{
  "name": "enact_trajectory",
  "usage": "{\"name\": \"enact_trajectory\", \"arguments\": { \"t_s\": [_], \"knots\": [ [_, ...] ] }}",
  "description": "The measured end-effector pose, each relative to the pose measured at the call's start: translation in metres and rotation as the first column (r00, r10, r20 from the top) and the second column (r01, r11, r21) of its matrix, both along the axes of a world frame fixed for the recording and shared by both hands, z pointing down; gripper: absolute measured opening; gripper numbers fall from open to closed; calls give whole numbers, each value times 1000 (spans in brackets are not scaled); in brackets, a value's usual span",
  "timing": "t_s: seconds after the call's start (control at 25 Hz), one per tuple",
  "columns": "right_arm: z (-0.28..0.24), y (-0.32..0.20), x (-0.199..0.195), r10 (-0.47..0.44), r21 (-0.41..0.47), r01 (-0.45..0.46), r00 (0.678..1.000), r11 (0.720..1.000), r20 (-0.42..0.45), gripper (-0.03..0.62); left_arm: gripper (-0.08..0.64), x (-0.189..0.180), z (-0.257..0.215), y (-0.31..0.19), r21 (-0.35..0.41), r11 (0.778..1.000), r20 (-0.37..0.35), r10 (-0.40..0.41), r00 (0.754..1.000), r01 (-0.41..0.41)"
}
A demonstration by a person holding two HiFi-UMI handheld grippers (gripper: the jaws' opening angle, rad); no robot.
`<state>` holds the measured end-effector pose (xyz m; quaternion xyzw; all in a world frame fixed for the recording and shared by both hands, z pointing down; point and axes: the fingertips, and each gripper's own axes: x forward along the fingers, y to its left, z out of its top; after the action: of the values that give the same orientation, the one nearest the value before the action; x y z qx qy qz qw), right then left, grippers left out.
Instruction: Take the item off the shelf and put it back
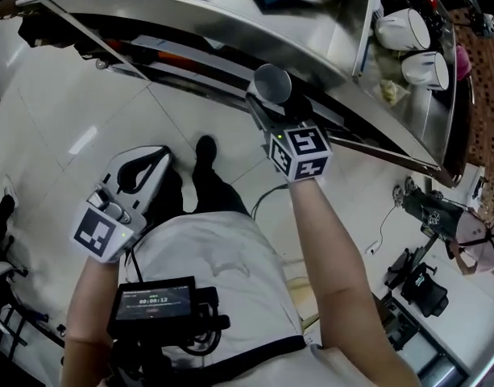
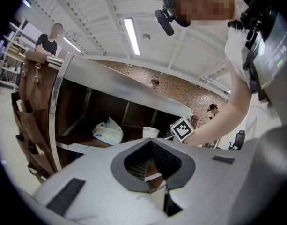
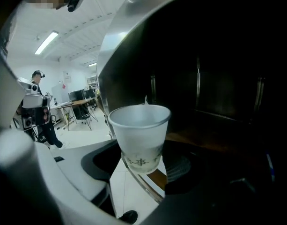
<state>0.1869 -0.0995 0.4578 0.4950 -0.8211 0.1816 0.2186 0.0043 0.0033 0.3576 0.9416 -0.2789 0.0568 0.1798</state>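
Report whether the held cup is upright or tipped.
Upright: the cup stands rim-up, its base clamped in the right gripper.

My head view is evenly bright, with a glare streak on the floor (image 1: 61,95) at nine o'clock. The left gripper view has a ceiling strip light (image 2: 131,35) glowing at twelve o'clock and bowed, black-vignetted edges. The right gripper view is dim: the shelf (image 3: 218,78) at three o'clock sinks into shadow.
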Motion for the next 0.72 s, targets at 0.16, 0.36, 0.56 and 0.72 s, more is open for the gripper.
{"name": "enact_trajectory", "arguments": {
  "t_s": [0.16, 0.36, 0.56, 0.72],
  "knots": [
    [10, -16, 9, 43, 19, -43, 999, 999, 8, 287, 6, 6, 9, 3, -19, 1000, -4, -3, 1000, 2],
    [17, -40, 26, 82, 30, -82, 997, 996, -7, 288, 6, 19, 16, 6, -23, 1000, -7, 21, 1000, -21],
    [24, -63, 41, 158, 27, -158, 987, 987, 9, 290, 6, 13, 22, 5, -39, 999, -12, -3, 1000, 3],
    [29, -80, 48, 184, 36, -183, 983, 982, -9, 290, 6, 7, 29, 5, -44, 999, -7, -15, 1000, 15]
  ]
}}
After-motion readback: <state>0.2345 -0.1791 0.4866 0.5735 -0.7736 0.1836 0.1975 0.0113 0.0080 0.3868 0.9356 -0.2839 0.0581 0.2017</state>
